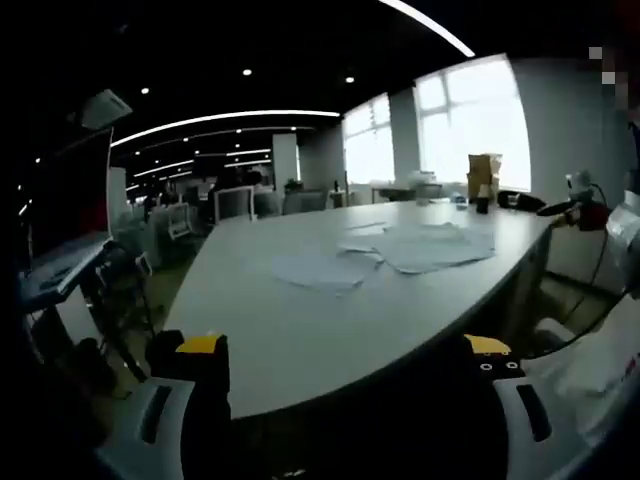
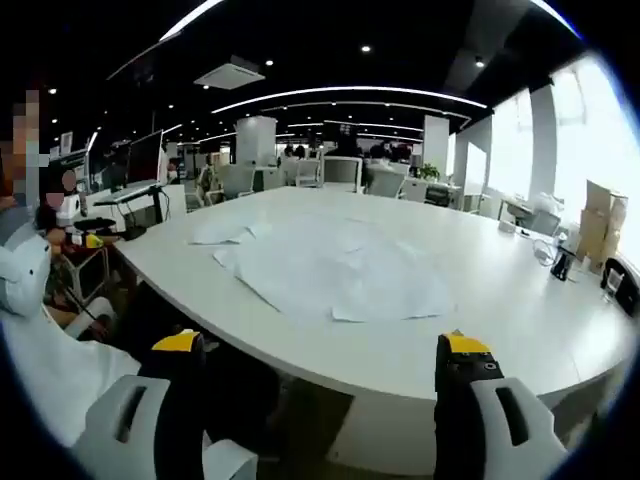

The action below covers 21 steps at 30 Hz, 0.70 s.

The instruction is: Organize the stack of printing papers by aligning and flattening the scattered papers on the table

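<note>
Several white printing papers (image 2: 335,265) lie scattered and overlapping on a large white table (image 2: 500,330). In the left gripper view the same papers (image 1: 400,250) spread across the table's middle (image 1: 330,330), well ahead of my jaws. My left gripper (image 1: 345,350) is open, yellow-tipped jaws wide apart, held before the table's near edge with nothing between them. My right gripper (image 2: 320,350) is open too, below the table's near edge, short of the papers. The other gripper (image 1: 585,210) shows at the right edge of the left gripper view.
A cardboard box (image 1: 484,175) and a dark bottle stand at the table's far end. Office chairs (image 2: 340,175) line the far side. A person in white (image 2: 40,340) is at the left. A desk with monitors (image 2: 130,165) stands beyond. Bright windows (image 1: 470,120) behind.
</note>
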Tool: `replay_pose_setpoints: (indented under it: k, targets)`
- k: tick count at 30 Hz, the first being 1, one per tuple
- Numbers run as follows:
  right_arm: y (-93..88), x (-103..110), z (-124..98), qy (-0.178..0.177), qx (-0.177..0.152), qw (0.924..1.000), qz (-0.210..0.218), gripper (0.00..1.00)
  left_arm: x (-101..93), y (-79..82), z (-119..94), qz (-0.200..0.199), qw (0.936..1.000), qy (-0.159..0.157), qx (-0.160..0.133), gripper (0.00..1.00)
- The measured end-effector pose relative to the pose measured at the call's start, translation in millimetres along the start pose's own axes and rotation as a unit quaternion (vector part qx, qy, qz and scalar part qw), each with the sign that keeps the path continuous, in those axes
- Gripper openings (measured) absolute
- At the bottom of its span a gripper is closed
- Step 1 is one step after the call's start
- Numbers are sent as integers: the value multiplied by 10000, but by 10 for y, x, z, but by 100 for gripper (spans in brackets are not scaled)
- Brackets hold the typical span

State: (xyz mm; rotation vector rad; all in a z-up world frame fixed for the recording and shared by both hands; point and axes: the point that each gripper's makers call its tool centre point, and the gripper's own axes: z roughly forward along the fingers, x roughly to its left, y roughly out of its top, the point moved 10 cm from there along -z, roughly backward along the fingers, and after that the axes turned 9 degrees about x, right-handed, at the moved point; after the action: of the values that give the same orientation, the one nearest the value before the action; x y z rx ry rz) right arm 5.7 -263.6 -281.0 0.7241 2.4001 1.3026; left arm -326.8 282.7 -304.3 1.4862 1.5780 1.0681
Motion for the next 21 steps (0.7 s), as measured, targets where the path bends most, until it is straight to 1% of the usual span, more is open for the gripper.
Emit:
replay_pose_setpoints:
  k: [21]
  targets:
    - [1,-4,54,22,37,10000,24,90,-9,-16,33,-53,10000,-36,69,97]
